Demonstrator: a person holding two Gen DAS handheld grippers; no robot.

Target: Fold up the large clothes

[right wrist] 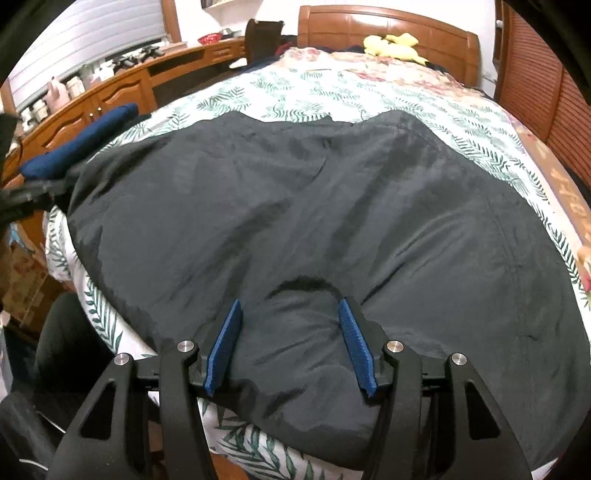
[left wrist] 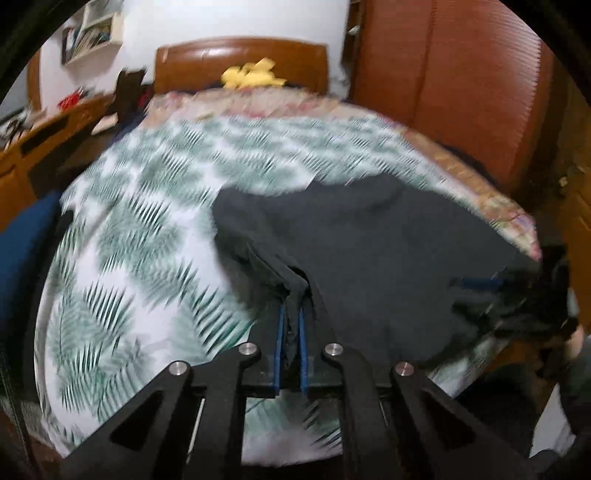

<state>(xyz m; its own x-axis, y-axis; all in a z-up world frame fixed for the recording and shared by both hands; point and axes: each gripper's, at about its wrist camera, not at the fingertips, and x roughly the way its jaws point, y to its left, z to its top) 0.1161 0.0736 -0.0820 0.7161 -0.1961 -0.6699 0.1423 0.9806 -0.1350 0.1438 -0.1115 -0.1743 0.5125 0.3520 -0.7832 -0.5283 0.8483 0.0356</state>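
Observation:
A large black garment (right wrist: 314, 221) lies spread over the bed's leaf-print cover; it also shows in the left wrist view (left wrist: 369, 251). My left gripper (left wrist: 291, 314) is shut on a bunched edge of the garment, a fold pinched between its blue pads. My right gripper (right wrist: 290, 306) is open, its blue pads (right wrist: 225, 343) standing apart over a hump of the black fabric near the bed's front edge. The right gripper also shows blurred at the far right of the left wrist view (left wrist: 517, 295).
The bed cover (left wrist: 140, 258) has a green leaf print. A wooden headboard (right wrist: 388, 29) with a yellow plush toy (right wrist: 391, 46) is at the far end. A wooden dresser (right wrist: 110, 96) with bottles runs along the left. A blue cloth (right wrist: 81, 144) lies at the bed's left edge. Wooden louvred doors (left wrist: 461, 92) stand right.

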